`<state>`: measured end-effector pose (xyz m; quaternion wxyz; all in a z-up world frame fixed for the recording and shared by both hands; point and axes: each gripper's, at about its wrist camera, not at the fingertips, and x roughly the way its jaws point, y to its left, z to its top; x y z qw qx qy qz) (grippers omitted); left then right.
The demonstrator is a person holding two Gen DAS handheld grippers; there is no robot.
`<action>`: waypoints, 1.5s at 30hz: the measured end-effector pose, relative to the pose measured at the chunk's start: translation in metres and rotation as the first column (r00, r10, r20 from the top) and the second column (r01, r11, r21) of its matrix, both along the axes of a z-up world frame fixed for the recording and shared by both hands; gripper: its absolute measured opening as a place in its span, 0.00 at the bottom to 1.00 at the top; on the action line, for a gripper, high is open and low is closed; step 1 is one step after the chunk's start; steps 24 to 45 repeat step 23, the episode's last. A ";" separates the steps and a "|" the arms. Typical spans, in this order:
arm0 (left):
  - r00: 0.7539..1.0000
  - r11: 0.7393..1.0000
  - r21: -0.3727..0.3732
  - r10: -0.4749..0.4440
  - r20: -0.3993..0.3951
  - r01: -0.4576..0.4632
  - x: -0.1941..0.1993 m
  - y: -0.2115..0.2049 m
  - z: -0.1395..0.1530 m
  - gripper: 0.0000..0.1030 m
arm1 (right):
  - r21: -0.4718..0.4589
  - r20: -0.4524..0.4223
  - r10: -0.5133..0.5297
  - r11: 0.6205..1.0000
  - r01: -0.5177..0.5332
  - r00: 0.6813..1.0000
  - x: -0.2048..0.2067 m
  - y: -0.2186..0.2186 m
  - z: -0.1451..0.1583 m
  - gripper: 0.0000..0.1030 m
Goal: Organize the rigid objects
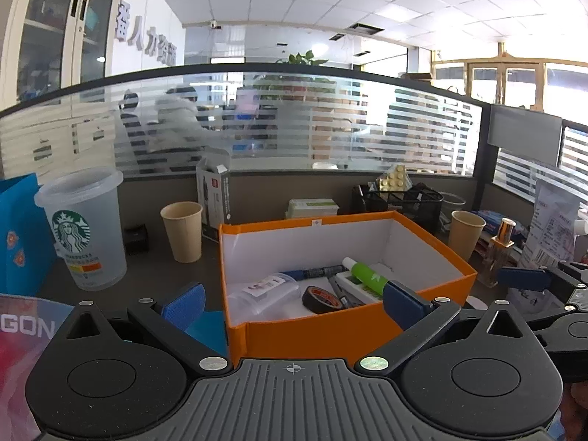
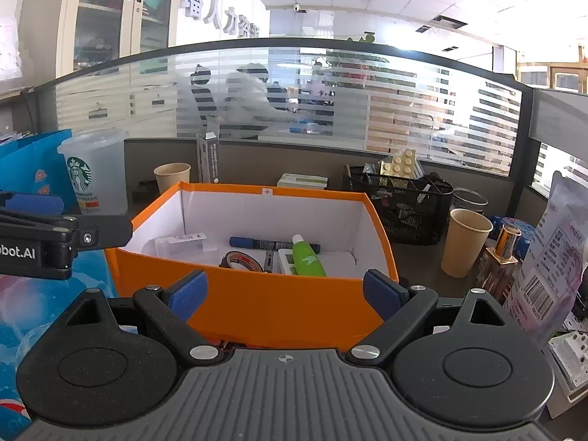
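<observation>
An orange box point(image 1: 312, 334) with white inner walls stands on the desk in front of both grippers; it also shows in the right wrist view point(image 2: 264, 305). Inside lie a green tube point(image 1: 364, 273), a blue marker point(image 1: 312, 272), a black tape roll point(image 1: 321, 299), a clear plastic case point(image 1: 262, 292) and a white device point(image 1: 358, 286). My left gripper point(image 1: 292, 301) is open and empty just before the box's near wall. My right gripper point(image 2: 284, 292) is open and empty, also before the near wall.
A Starbucks cup point(image 1: 82, 228) and blue bag point(image 1: 16, 235) stand left. Paper cups point(image 1: 182, 230) point(image 2: 463, 242), a black mesh organiser point(image 2: 404, 198), a perfume bottle point(image 2: 501, 261) and a printed pouch point(image 2: 551, 264) crowd the back and right.
</observation>
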<state>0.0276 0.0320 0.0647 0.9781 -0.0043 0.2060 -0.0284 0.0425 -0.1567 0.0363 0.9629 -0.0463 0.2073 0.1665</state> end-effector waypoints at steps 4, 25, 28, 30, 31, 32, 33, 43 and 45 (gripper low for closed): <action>1.000 1.000 0.003 0.005 0.004 -0.005 -0.001 0.000 0.000 1.00 | -0.002 -0.003 -0.004 1.000 0.004 1.000 0.000 -0.001 -0.001 0.88; 0.994 0.987 -0.157 0.058 0.092 -0.043 -0.013 0.026 -0.009 1.00 | -0.021 -0.021 -0.002 1.000 0.001 1.000 -0.004 0.002 -0.009 0.88; 0.994 0.987 -0.157 0.058 0.092 -0.043 -0.013 0.026 -0.009 1.00 | -0.021 -0.021 -0.002 1.000 0.001 1.000 -0.004 0.002 -0.009 0.88; 0.994 0.987 -0.157 0.058 0.092 -0.043 -0.013 0.026 -0.009 1.00 | -0.021 -0.021 -0.002 1.000 0.001 1.000 -0.004 0.002 -0.009 0.88; 0.994 0.987 -0.157 0.058 0.092 -0.043 -0.013 0.026 -0.009 1.00 | -0.021 -0.021 -0.002 1.000 0.001 1.000 -0.004 0.002 -0.009 0.88; 0.994 0.987 -0.157 0.058 0.092 -0.043 -0.013 0.026 -0.009 1.00 | -0.021 -0.021 -0.002 1.000 0.001 1.000 -0.004 0.002 -0.009 0.88; 0.994 0.987 -0.157 0.058 0.092 -0.043 -0.013 0.026 -0.009 1.00 | -0.021 -0.021 -0.002 1.000 0.001 1.000 -0.004 0.002 -0.009 0.88; 0.994 0.987 -0.157 0.058 0.092 -0.043 -0.013 0.026 -0.009 1.00 | -0.021 -0.021 -0.002 1.000 0.001 1.000 -0.004 0.002 -0.009 0.88; 0.994 0.987 -0.157 0.058 0.092 -0.043 -0.013 0.026 -0.009 1.00 | -0.021 -0.021 -0.002 1.000 0.001 1.000 -0.004 0.002 -0.009 0.88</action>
